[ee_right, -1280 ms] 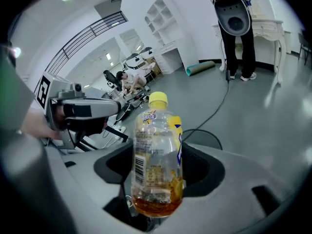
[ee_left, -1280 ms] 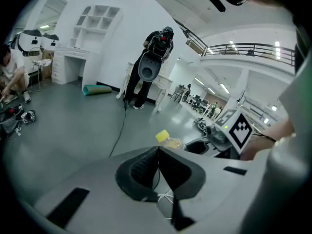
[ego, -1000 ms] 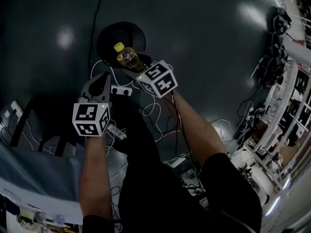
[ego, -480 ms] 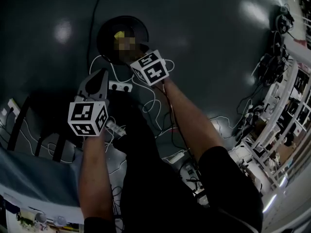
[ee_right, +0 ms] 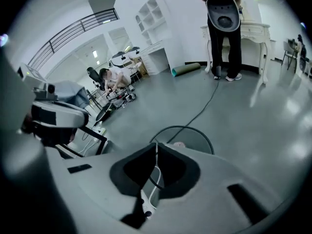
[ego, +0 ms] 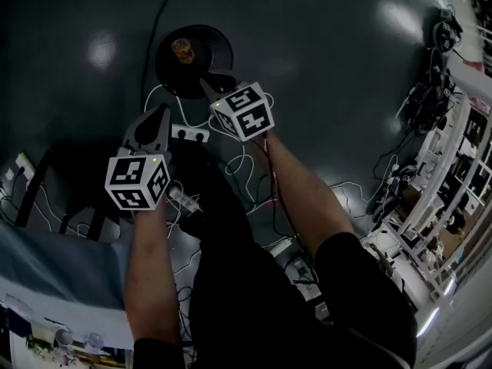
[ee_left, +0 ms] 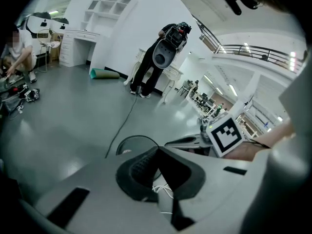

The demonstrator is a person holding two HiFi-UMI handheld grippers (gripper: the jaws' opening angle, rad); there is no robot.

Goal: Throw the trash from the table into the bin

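A round black bin (ego: 196, 60) stands on the dark floor, and a clear bottle with amber liquid (ego: 182, 49) lies inside it. My right gripper (ego: 206, 88) hangs just at the bin's near rim; its jaws have just been closing and meet at the tips with nothing between them. In the right gripper view the bin (ee_right: 195, 136) lies straight beyond those jaws (ee_right: 156, 143). My left gripper (ego: 156, 120) hovers lower left of the bin, shut and empty. In the left gripper view the bin (ee_left: 130, 141) shows past its tips (ee_left: 157, 149).
A white power strip (ego: 189, 137) and loose white cables (ego: 240, 162) lie on the floor between the grippers. A black cable (ego: 163, 10) runs away from the bin. The table's edge (ego: 46, 279) is at lower left, shelving (ego: 453, 167) at right. A person (ee_right: 223, 28) stands by a white desk.
A second ago the right gripper held the bottle over the bin. The bottle now lies in the bin and the right jaws have closed empty. The left gripper barely moved.
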